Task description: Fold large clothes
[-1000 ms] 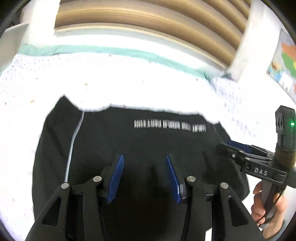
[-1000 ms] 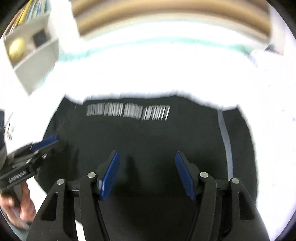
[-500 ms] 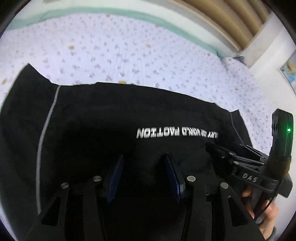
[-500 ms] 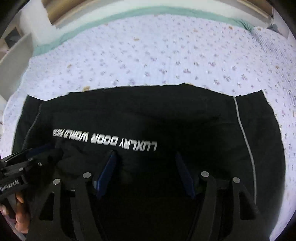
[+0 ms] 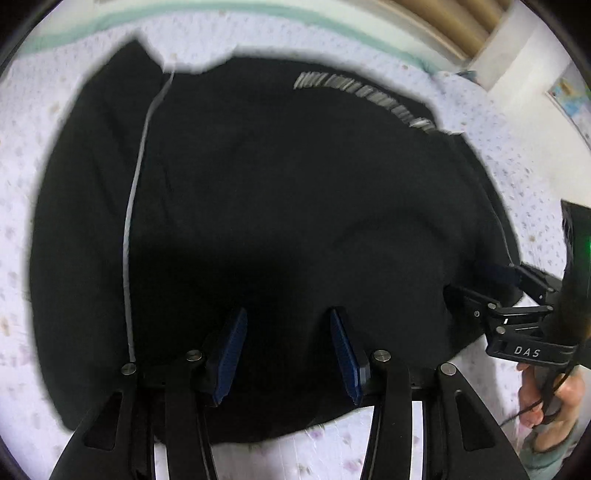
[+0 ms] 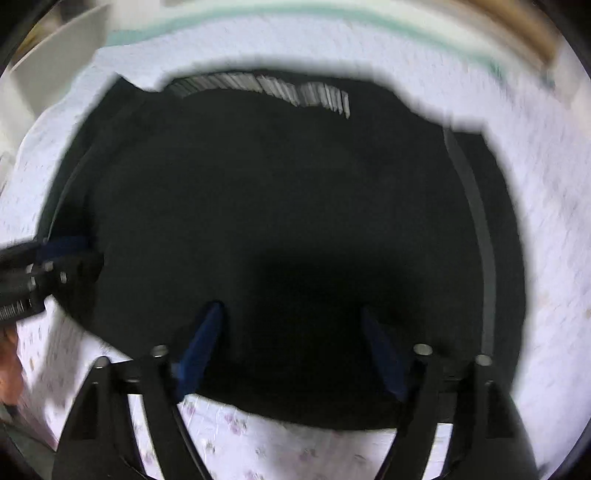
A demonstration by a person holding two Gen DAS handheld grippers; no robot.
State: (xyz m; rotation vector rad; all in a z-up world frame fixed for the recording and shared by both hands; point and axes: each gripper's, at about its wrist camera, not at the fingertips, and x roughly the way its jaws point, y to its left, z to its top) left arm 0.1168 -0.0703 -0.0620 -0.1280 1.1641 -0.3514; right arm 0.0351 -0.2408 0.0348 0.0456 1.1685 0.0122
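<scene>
A large black garment point(image 5: 280, 206) with a thin grey side stripe point(image 5: 136, 206) and white lettering point(image 5: 362, 92) lies spread on the bed; it also fills the right wrist view point(image 6: 280, 206), blurred. My left gripper point(image 5: 288, 354) is open, its blue pads point(image 5: 229, 354) apart over the garment's near edge. My right gripper point(image 6: 291, 350) is open over the near edge too. The right gripper shows at the right of the left wrist view point(image 5: 517, 314), and the left gripper at the left of the right wrist view point(image 6: 40, 266). Neither holds cloth.
The bed has a white sheet with small purple flowers point(image 5: 332, 450) and a teal strip point(image 5: 258, 14) along its far edge. Wooden slats point(image 5: 461, 29) stand behind it. A white shelf point(image 6: 55, 66) is at the far left. A hand point(image 5: 546, 398) holds the right gripper.
Both grippers have pulled back toward the near edge of the garment; the lettering now lies far from the fingers. Both stay open. The views are blurred by motion.
</scene>
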